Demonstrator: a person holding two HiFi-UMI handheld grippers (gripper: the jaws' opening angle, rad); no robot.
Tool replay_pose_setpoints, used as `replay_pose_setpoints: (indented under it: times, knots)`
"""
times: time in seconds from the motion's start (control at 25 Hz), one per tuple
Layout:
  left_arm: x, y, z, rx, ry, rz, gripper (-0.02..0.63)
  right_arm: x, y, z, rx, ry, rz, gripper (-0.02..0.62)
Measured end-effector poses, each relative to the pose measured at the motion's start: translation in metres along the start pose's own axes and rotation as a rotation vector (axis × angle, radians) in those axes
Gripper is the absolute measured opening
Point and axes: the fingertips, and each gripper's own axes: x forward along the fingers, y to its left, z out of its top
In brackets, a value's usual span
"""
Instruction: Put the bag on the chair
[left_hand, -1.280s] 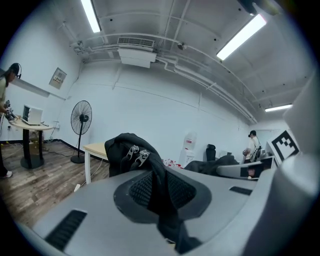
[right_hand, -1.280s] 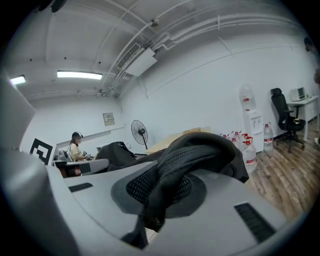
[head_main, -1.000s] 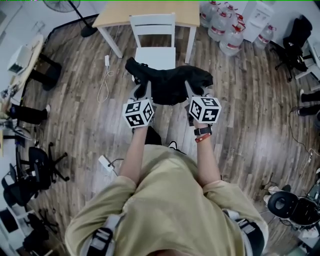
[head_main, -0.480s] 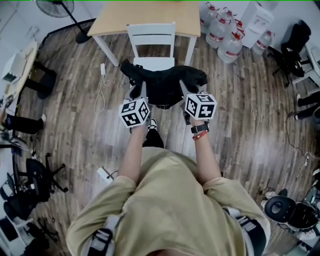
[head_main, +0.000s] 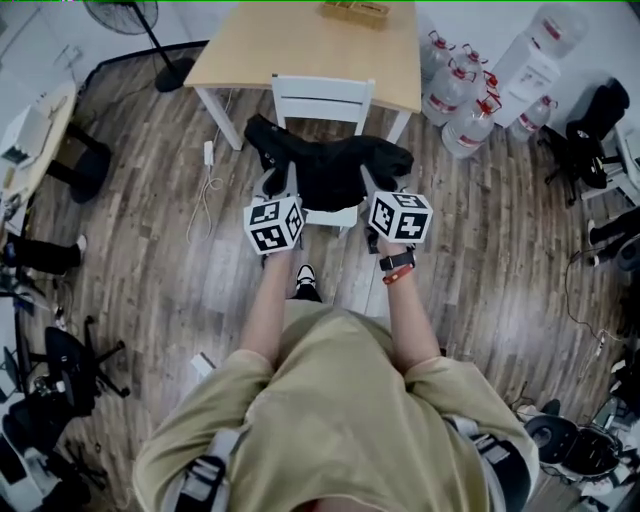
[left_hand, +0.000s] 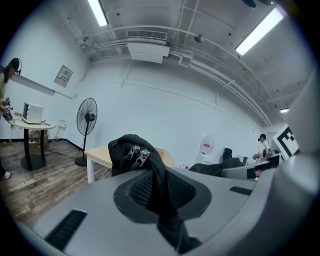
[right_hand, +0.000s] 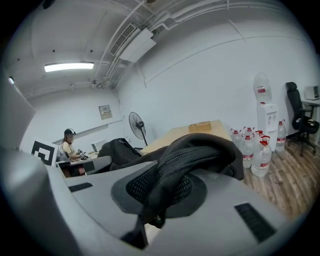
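Black bag is held just over the chair seat, clamped by left gripper and right gripper; lowering and release are judged outstanding.

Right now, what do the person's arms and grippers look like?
The left gripper and right gripper are grey, each with a white cube bearing black square markers. The person wears a tan short-sleeved shirt, a black watch and a red wristband.

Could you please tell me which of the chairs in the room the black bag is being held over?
The white slatted chair at the wooden table, straight ahead; the bag covers its seat. The others are black office chairs off at the sides.
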Motion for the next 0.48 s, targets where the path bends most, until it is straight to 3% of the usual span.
replay_pose_setpoints:
  times: [0.2, 0.48]
  knots:
    - [0.039, 0.019, -0.004, -0.015, 0.039, -0.023, 0.051, 0.041, -0.015, -0.003, 0.05, 0.061, -0.046, 0.052]
    - [0.091, 0.06, -0.008, -0.029, 0.073, -0.059, 0.051, 0.1, -0.019, -0.006, 0.103, 0.071, -0.098, 0.052]
